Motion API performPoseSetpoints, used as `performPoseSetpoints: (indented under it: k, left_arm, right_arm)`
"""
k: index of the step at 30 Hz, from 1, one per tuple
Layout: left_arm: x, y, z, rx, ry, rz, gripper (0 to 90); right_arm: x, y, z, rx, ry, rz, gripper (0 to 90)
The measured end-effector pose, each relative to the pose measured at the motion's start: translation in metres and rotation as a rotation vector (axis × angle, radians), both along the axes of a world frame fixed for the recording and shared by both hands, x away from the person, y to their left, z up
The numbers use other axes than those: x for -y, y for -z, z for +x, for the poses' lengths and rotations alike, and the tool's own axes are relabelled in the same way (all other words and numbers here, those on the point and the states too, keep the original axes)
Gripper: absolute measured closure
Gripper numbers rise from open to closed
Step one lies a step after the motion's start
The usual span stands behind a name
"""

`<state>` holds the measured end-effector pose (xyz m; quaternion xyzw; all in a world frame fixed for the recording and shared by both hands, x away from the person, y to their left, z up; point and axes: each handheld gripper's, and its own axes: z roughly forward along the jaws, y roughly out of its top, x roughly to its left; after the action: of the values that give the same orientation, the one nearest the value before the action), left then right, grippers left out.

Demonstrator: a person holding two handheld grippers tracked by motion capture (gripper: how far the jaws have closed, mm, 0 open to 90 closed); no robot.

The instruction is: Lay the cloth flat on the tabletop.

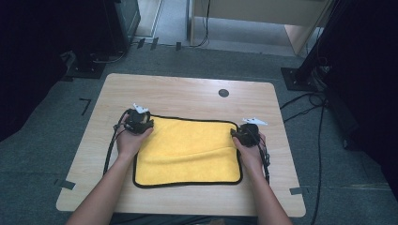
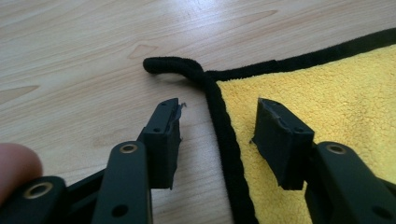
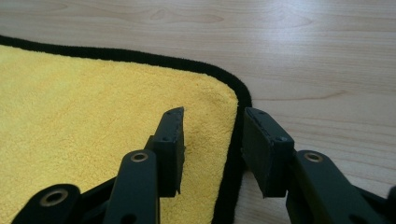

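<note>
High view: your yellow cloth [image 1: 187, 152] with the black edge lies flat in the middle of the wooden table [image 1: 187, 91]. Your left gripper [image 1: 139, 123] sits at the cloth's far left corner, and your right gripper [image 1: 247, 133] sits at its far right corner. In the left gripper view, the jaws stand apart, one over the bare wood and one over the yellow, with the black edge and a little black loop [image 2: 173, 67] between and ahead. In the right gripper view, the jaws are also apart, straddling the black edge, not pinching it.
</note>
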<state>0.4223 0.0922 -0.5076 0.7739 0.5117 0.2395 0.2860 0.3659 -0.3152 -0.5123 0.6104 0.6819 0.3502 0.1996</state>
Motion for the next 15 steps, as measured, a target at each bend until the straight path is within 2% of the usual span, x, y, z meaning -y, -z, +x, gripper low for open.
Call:
performPoseSetpoints:
  k: [2, 5, 6, 7, 10, 13, 15]
  left_arm:
    - [0.003, 0.0, -0.001, 0.009, 0.005, 0.017, 57.3]
    - [0.009, 0.001, -0.002, 0.049, -0.003, 0.084, 72.9]
    - [0.009, 0.003, -0.001, 0.061, -0.012, 0.084, 77.5]
    - [0.008, 0.003, 0.0, 0.064, -0.02, 0.081, 79.7]
    - [0.003, 0.004, 0.006, 0.067, -0.066, 0.057, 82.4]
    - [0.004, 0.004, 0.013, 0.066, -0.066, 0.092, 82.0]
    - [0.004, 0.003, 0.017, 0.066, -0.068, 0.106, 80.9]
  right_arm:
    - [-0.001, 0.001, 0.001, 0.001, -0.006, -0.011, 61.9]
    - [-0.002, 0.001, 0.006, -0.001, -0.016, -0.042, 69.1]
    - [-0.003, 0.001, 0.008, 0.001, -0.019, -0.057, 72.4]
    - [-0.003, 0.002, 0.01, 0.009, -0.016, -0.094, 76.8]
    - [-0.004, 0.003, 0.016, 0.02, -0.013, -0.115, 80.0]
    - [-0.009, 0.001, 0.026, 0.023, -0.012, -0.177, 77.5]
    - [-0.01, 0.001, 0.032, 0.02, -0.008, -0.193, 74.0]
